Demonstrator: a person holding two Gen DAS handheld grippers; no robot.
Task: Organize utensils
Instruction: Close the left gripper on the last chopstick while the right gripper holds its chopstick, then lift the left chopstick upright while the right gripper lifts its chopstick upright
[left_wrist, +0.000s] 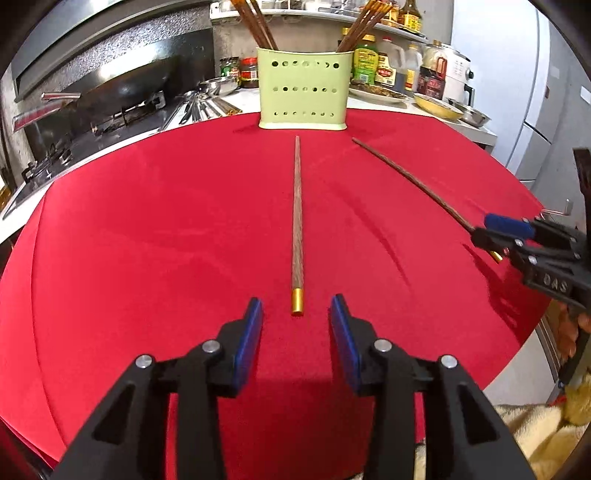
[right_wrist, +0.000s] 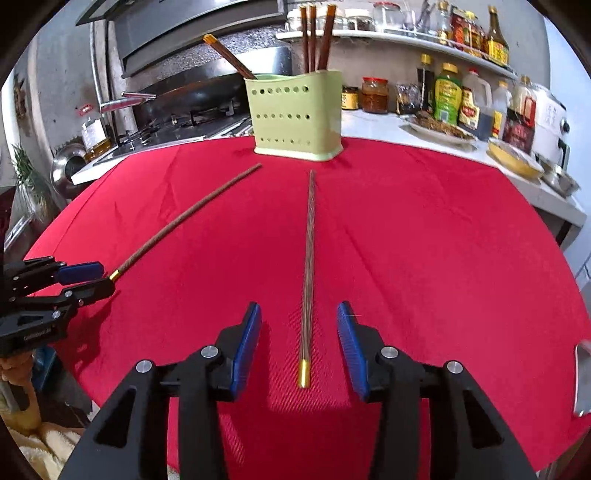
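Two brown chopsticks with gold ends lie on the red tablecloth (left_wrist: 147, 240). In the left wrist view one chopstick (left_wrist: 297, 221) lies straight ahead, its gold end just beyond my open left gripper (left_wrist: 296, 314). In the right wrist view the other chopstick (right_wrist: 308, 266) lies between the fingers of my open right gripper (right_wrist: 299, 325). A green perforated holder (left_wrist: 303, 94) with several chopsticks stands at the cloth's far edge, and also shows in the right wrist view (right_wrist: 295, 114). The right gripper (left_wrist: 495, 232) shows around the second chopstick (left_wrist: 410, 181); the left gripper (right_wrist: 92, 280) shows by the first chopstick (right_wrist: 184, 218).
A stove with a wok (left_wrist: 122, 92) stands at the back left. Sauce bottles and jars (right_wrist: 461, 99), plates and a white appliance (right_wrist: 550, 125) line the counter at the back right. A metal lid (right_wrist: 70, 166) leans at the left. A yellow towel (left_wrist: 535, 435) lies below the table.
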